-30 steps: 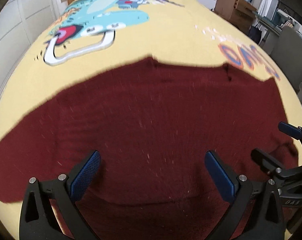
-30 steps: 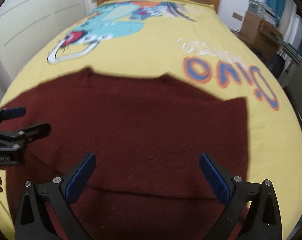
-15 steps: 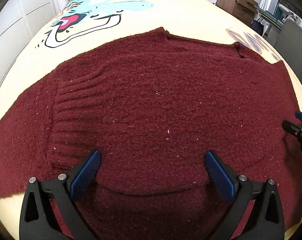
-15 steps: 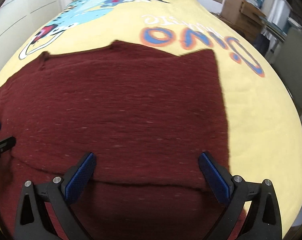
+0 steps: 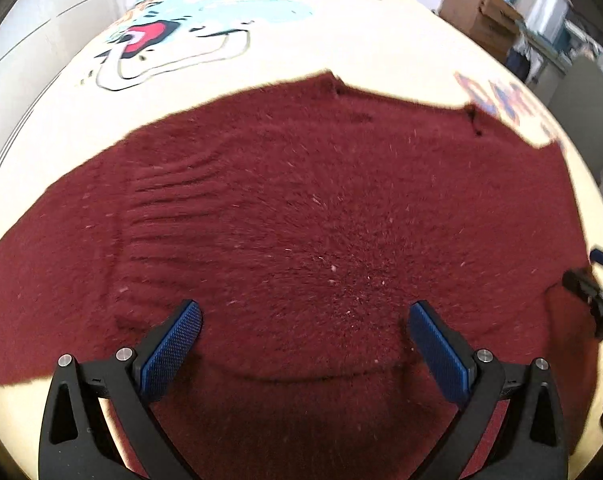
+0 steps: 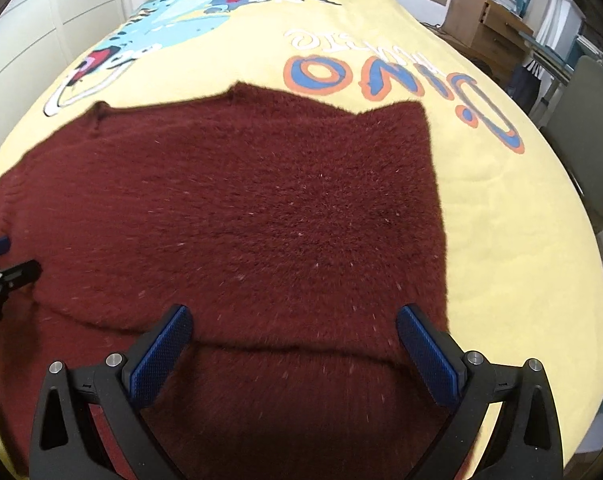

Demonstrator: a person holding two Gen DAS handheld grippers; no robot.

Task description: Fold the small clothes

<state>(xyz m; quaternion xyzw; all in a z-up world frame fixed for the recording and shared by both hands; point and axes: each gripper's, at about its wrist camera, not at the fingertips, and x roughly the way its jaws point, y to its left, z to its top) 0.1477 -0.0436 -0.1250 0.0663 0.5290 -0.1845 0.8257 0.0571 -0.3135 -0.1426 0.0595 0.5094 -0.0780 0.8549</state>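
A yellow cartoon-print bedspread (image 6: 501, 240) covers the bed, and a dark red sweater (image 6: 261, 208) lies spread flat across its near part, while the left gripper (image 5: 305, 340) and right gripper (image 6: 293, 340) hover over its near folded edge, both with jaws wide apart and holding nothing.
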